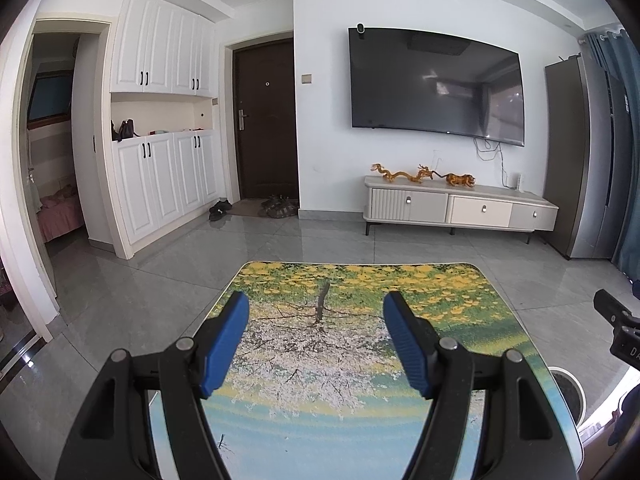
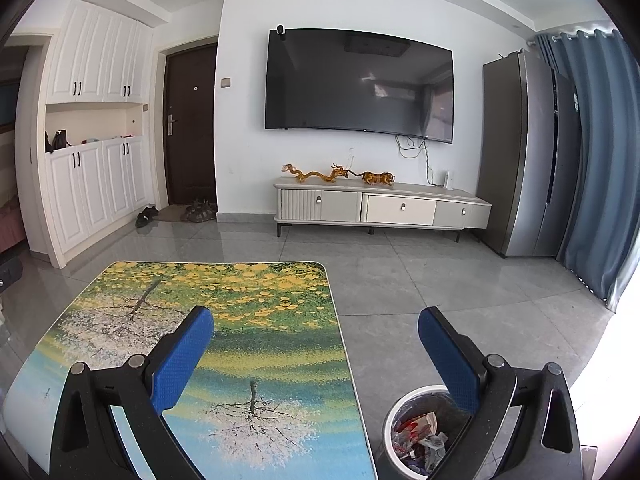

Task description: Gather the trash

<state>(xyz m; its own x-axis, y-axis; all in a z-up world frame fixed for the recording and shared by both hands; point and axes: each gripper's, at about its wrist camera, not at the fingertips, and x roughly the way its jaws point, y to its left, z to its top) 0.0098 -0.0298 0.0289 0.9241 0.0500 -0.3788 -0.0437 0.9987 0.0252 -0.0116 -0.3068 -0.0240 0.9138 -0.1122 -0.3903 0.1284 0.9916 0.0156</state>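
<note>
A small table (image 1: 460, 320) with a tree-and-yellow-leaves print top stands before me; it also shows in the right wrist view (image 2: 280, 320). A white trash bin (image 2: 394, 408) lined with a dark bag stands on the floor at the table's right side and holds several crumpled wrappers (image 2: 420, 432); its rim shows in the left wrist view (image 1: 576, 384). My left gripper (image 1: 316, 308) is open and empty above the table top. My right gripper (image 2: 316, 322) is open and empty, over the table's right edge and above the bin.
Grey tiled floor (image 2: 440, 280) surrounds the table. A TV (image 2: 360, 84) hangs over a low cabinet (image 2: 380, 204) on the far wall. A fridge (image 2: 532, 152) and blue curtain (image 2: 600, 160) stand right. White cupboards (image 1: 160, 120), a dark door (image 1: 268, 120) and shoes (image 1: 280, 206) are left.
</note>
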